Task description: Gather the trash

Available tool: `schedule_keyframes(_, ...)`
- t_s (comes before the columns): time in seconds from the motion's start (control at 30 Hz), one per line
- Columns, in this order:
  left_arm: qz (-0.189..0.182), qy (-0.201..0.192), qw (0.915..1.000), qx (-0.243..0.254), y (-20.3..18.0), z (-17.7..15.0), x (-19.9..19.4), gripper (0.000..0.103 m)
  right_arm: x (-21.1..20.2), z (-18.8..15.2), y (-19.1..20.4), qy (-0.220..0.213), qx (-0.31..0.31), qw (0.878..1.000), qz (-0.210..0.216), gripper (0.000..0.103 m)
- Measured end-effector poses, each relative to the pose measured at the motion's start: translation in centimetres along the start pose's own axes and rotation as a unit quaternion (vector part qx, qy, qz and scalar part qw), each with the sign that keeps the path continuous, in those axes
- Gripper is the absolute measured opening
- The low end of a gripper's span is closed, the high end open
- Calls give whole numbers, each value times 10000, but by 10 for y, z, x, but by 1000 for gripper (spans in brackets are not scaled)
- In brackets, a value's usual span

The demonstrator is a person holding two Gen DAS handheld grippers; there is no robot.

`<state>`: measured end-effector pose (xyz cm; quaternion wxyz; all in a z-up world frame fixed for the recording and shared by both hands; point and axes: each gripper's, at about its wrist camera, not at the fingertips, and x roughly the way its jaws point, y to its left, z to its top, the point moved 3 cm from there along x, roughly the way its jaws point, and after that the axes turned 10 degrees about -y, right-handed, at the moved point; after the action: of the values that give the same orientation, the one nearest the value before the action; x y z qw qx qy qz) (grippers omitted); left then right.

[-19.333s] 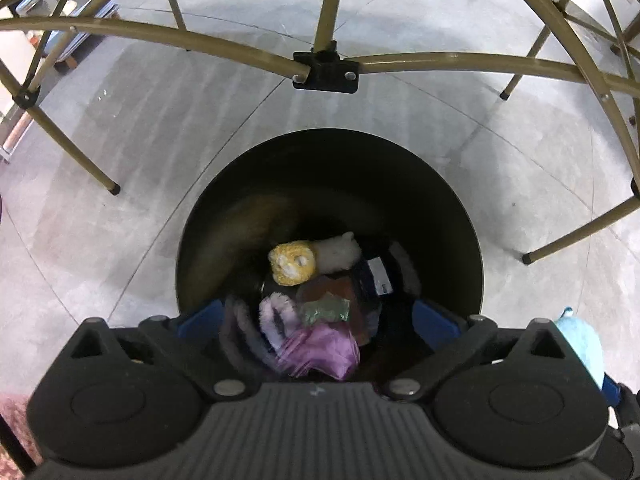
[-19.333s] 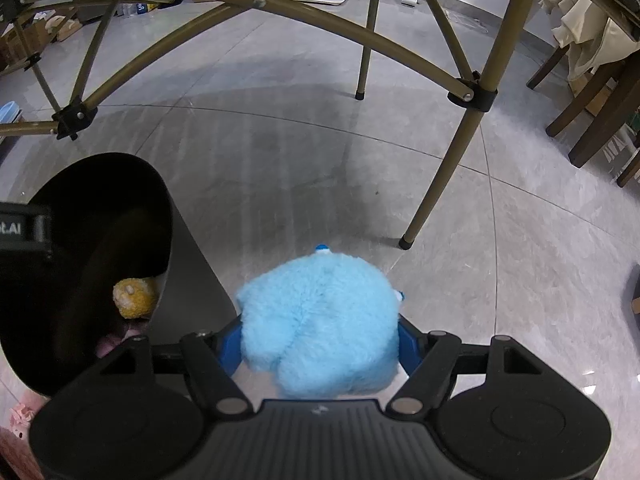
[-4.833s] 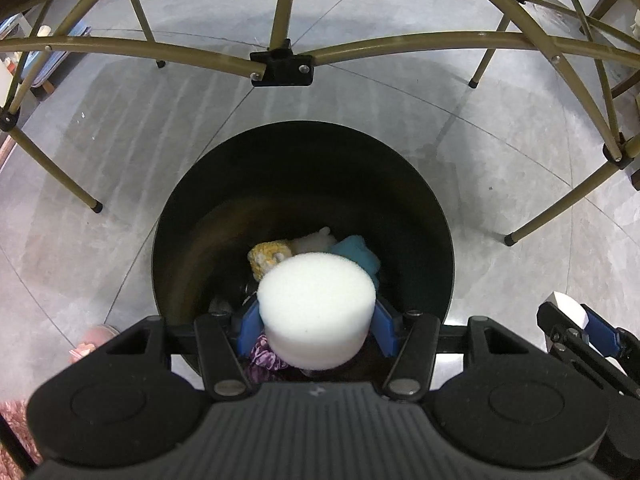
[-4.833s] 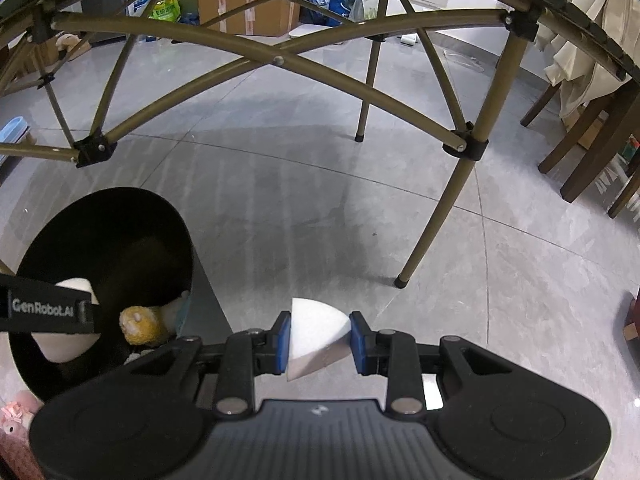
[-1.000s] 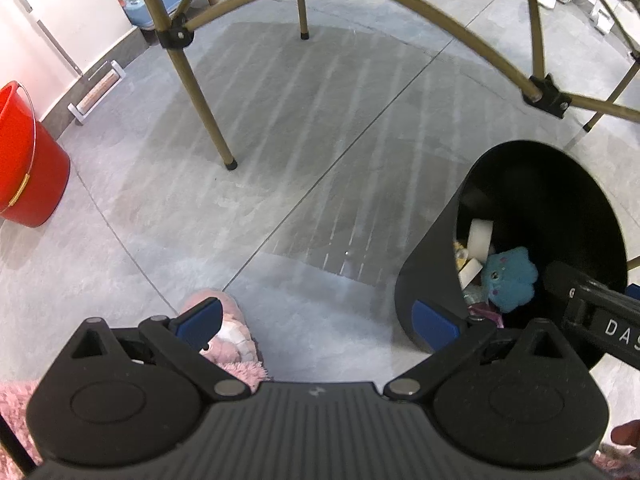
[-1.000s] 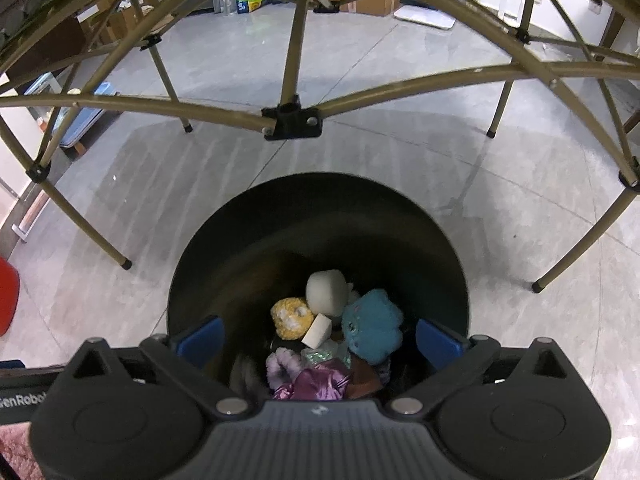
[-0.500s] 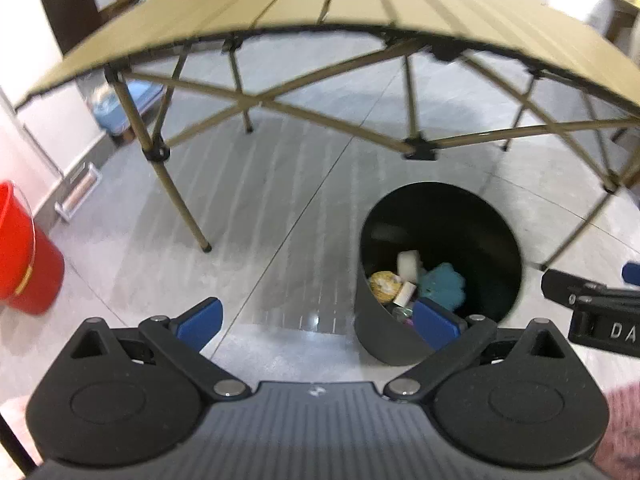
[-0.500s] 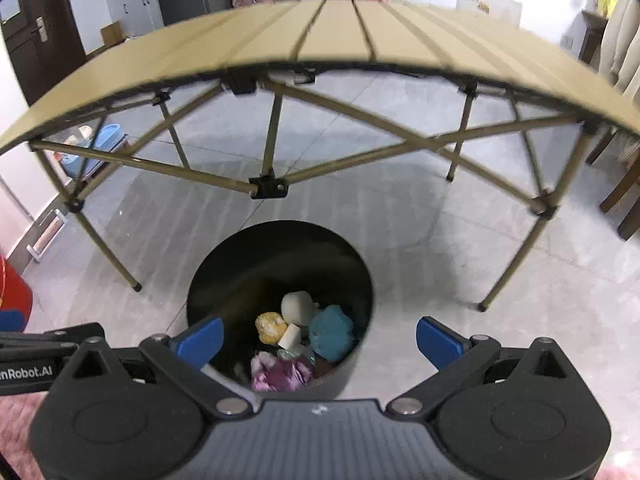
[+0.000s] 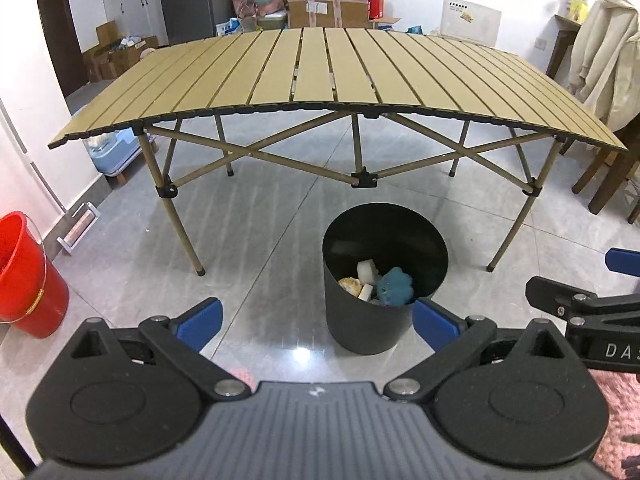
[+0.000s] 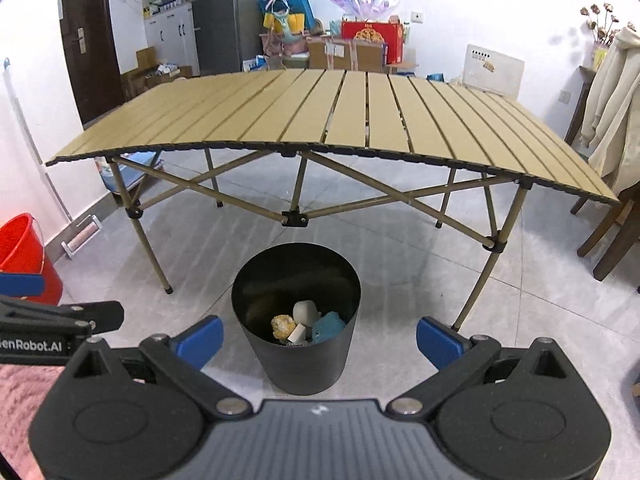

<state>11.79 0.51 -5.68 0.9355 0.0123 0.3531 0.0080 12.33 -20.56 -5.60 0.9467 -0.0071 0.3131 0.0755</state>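
Note:
A black round bin stands on the grey tiled floor before the folding table. Inside it lie a white foam puck, a blue plush toy, a yellow plush and a small white wedge. My left gripper hangs open and empty, high above the floor and back from the bin. The right gripper is likewise open and empty, with the bin seen between its blue fingertips.
A tan slatted folding table with crossed legs stands behind the bin. A red bucket sits at the left wall. A pink rug lies under the grippers. Wooden chairs and boxes stand at the right and back.
Both grippers have risen and pulled back from the bin, so the whole tabletop now shows. The foam puck and white wedge, held earlier, lie in the bin.

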Motion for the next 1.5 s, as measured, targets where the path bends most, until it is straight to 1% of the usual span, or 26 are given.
schedule_keyframes(0.2,-18,-122,9999,16,2,-5,-21,103,-23,-1,2,-130,-9,9999,-23,103)
schedule_keyframes(0.33,-25,-167,9999,7,2,-5,-25,103,-30,-1,4,-197,-19,9998,-11,103)
schedule_keyframes(1.5,-67,-246,9997,1,1,-6,-28,103,-36,1,7,-287,-53,9996,-45,103)
